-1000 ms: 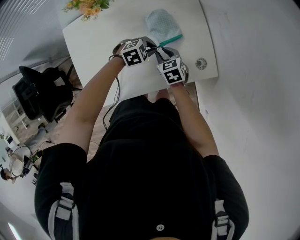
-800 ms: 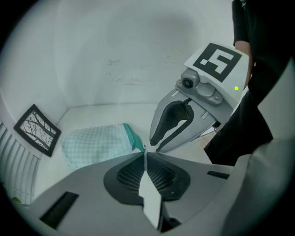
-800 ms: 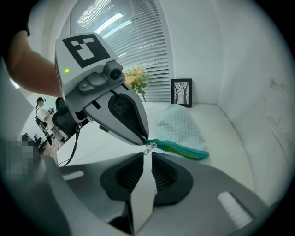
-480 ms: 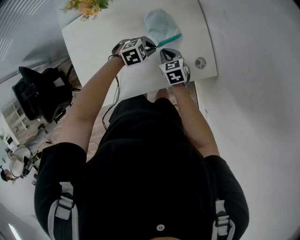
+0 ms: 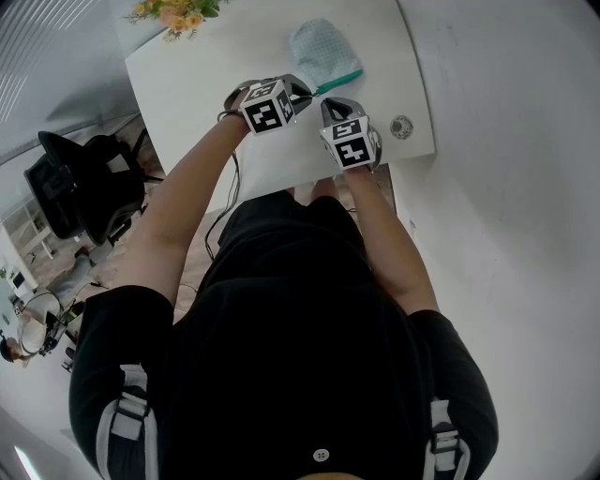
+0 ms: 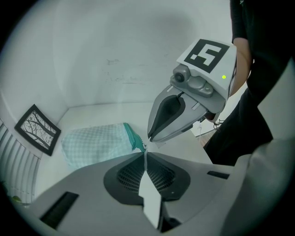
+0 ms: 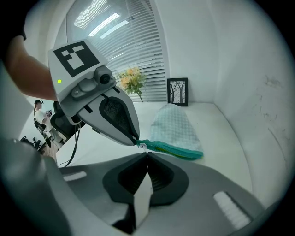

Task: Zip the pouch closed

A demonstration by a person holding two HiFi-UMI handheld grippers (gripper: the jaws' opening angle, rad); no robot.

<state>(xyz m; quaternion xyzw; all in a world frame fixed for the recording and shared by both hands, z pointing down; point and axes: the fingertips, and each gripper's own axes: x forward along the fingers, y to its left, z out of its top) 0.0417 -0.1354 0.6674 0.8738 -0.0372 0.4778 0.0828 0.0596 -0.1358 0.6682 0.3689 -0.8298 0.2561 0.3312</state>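
table: white. i see it from above with its far end against the wall; everything i'm working on sits at that far end.
left forearm: reaches up and forward over the near edge of the table, angled toward the middle.
right forearm: comes up alongside it, so the two tools meet close together just short of the pouch.
pouch: lies flat on the table past both grippers, near the wall side, with its zip edge turned toward me.
pouch contents: i can't see inside; it looks softly rounded, no more than that.
pouch look: pale checked fabric with a rounded far end and a teal zip band along the near edge. there's a thin yellowish streak down the band.
left gripper: tilted down at the table, jaws pressed together and pinching the teal corner at the band's end.
right gripper: also tilted down, nose to nose with the left one, jaws fully together.
picture frame: small and dark, leaning against the wall behind the pouch.
flowers: a yellow and orange bunch at the far left corner, well apart from the pouch.
zip pull: a tiny pale tab at the pinched end of the band, right at the right gripper's tips. i can't tell if it's caught between them.
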